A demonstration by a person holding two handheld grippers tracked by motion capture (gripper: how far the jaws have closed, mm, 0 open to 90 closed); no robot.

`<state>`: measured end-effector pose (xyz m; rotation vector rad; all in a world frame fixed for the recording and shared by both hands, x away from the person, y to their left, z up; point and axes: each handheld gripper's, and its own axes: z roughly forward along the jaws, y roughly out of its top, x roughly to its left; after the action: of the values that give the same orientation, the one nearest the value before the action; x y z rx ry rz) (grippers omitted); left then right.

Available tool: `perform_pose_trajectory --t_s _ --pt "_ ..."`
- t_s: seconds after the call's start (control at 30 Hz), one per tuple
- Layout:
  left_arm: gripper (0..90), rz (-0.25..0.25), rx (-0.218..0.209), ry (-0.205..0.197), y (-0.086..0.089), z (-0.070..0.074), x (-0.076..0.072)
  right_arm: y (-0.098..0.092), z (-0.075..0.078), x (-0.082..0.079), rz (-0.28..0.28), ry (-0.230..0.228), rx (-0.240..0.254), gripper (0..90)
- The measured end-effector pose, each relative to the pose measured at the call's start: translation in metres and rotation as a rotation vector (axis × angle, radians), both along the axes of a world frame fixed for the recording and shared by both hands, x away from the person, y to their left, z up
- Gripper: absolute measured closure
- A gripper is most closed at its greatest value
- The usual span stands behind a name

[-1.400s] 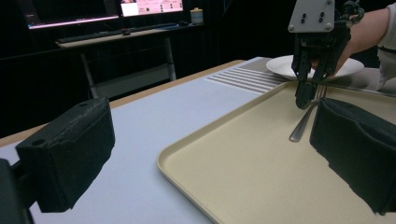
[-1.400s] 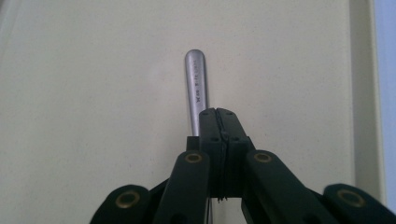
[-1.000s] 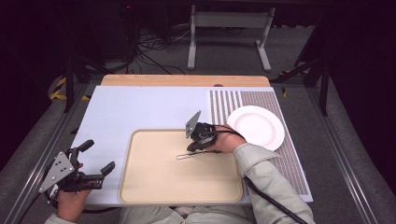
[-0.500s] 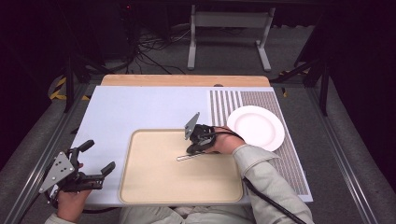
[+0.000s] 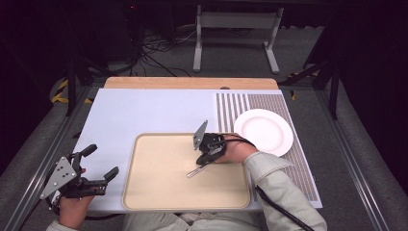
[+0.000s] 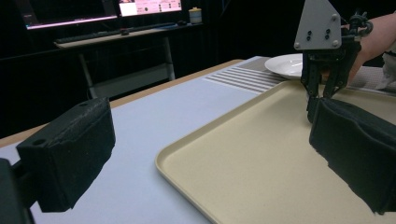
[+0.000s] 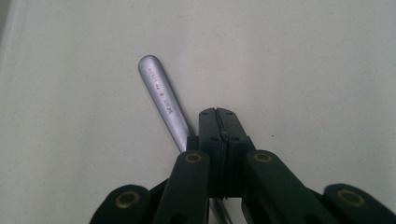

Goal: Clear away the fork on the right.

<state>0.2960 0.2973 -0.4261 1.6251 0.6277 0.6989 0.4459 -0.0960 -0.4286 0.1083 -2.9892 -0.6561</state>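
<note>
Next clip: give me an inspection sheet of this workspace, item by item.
Surface: pale blue table top with a striped mat at its right.
Job's things: metal utensil handle on the beige tray; white plate bare.
Clutter: nothing seen.
Grippers: right gripper shut, handle running beneath its fingers, grip unclear; left gripper open, off the tray's left edge.
Cables: black cable along the right sleeve.
Surroundings: dark room, floor cables.
</note>
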Motion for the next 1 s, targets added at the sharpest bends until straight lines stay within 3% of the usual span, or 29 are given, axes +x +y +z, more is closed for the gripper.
perform_pose_trajectory --t_s 0.33,1.0 --pt "1.0 0.001 0.004 -0.001 0.0 0.0 0.0 -0.01 0.002 -0.015 0.015 0.01 -0.037 89.7" --pt "1.0 0.0 0.005 0.001 -0.001 0.0 0.0 -0.045 0.002 -0.033 -0.021 0.003 -0.014 89.5"
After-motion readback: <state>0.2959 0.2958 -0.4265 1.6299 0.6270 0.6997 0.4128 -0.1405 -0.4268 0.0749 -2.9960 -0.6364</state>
